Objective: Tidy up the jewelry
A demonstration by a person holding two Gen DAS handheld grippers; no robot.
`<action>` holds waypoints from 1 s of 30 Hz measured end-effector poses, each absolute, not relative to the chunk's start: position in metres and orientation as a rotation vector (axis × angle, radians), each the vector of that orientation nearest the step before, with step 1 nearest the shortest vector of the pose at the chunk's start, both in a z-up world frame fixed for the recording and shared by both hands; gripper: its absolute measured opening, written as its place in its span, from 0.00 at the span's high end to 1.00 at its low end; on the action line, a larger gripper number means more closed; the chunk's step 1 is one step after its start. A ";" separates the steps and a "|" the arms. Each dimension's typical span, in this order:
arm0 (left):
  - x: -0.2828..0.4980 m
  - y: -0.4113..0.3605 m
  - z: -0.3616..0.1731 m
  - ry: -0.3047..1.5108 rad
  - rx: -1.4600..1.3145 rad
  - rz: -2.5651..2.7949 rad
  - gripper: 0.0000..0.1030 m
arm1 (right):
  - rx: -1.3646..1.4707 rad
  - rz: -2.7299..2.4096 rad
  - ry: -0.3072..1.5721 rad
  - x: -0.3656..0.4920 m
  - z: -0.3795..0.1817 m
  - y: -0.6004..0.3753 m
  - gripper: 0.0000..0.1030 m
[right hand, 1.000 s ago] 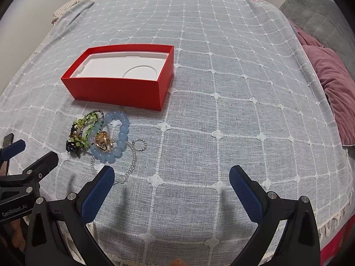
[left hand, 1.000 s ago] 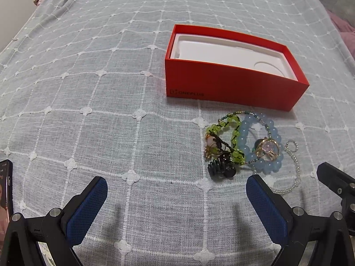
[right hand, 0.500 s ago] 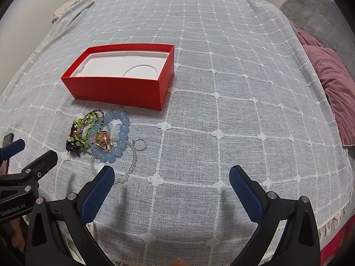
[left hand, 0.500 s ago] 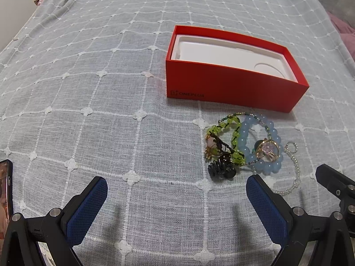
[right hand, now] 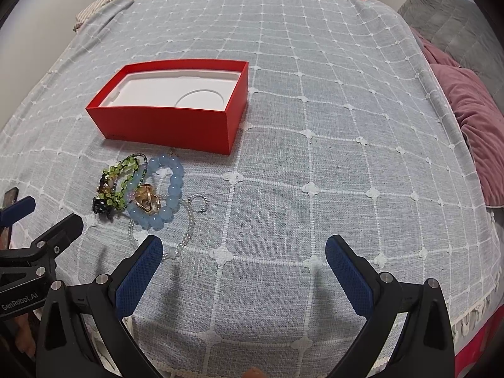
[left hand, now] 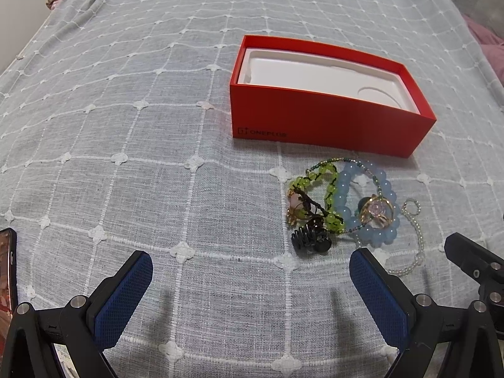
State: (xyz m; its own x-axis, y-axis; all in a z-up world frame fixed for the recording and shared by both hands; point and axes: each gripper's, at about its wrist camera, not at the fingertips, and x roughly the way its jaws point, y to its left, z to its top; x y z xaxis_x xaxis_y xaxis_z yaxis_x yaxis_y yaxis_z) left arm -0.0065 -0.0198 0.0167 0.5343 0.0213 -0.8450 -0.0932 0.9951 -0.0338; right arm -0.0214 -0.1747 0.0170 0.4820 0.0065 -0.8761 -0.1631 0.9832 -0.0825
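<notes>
An open red box (left hand: 318, 119) with a white insert sits on the bed; it also shows in the right wrist view (right hand: 170, 123). In front of it lies a heap of jewelry: a green bead bracelet (left hand: 318, 195), a pale blue bead bracelet (left hand: 368, 204), a gold ring (left hand: 376, 212), a black hair claw (left hand: 310, 239) and a clear bead strand (left hand: 415, 236). The heap shows in the right wrist view with the blue bracelet (right hand: 163, 192) on its right side. My left gripper (left hand: 252, 267) is open and empty, just short of the heap. My right gripper (right hand: 244, 252) is open and empty, to the right of the heap.
A grey bedspread (right hand: 315, 126) with a white grid covers the bed. A pink pillow (right hand: 475, 119) and a grey cushion (right hand: 447, 15) lie at the right edge. A phone edge (left hand: 8, 271) shows at far left. The left gripper body (right hand: 37, 252) sits beside my right gripper.
Both grippers have edged slightly forward toward the jewelry; nothing on the bed has moved.
</notes>
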 end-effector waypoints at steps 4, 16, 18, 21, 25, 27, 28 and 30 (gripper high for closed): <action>-0.007 -0.020 0.016 1.005 -0.078 0.072 0.00 | -0.166 0.106 1.065 -0.022 0.016 -0.174 0.00; -0.007 -0.019 0.015 1.004 -0.081 0.074 0.00 | -0.167 0.105 1.065 -0.022 0.016 -0.173 0.00; -0.007 -0.019 0.015 1.004 -0.081 0.074 0.00 | -0.166 0.105 1.066 -0.022 0.016 -0.173 0.00; -0.008 -0.019 0.015 1.004 -0.080 0.073 0.00 | -0.167 0.105 1.066 -0.022 0.016 -0.173 0.00; -0.007 -0.019 0.013 1.007 -0.077 0.068 0.00 | -0.169 0.104 1.066 -0.022 0.016 -0.172 0.00; -0.007 -0.019 0.013 1.008 -0.074 0.063 0.00 | -0.176 0.101 1.066 -0.022 0.015 -0.172 0.00; -0.007 -0.020 0.013 1.009 -0.070 0.062 0.00 | -0.179 0.101 1.066 -0.022 0.015 -0.172 0.00; -0.005 -0.021 0.013 1.013 -0.065 0.057 0.00 | -0.182 0.100 1.064 -0.022 0.016 -0.172 0.00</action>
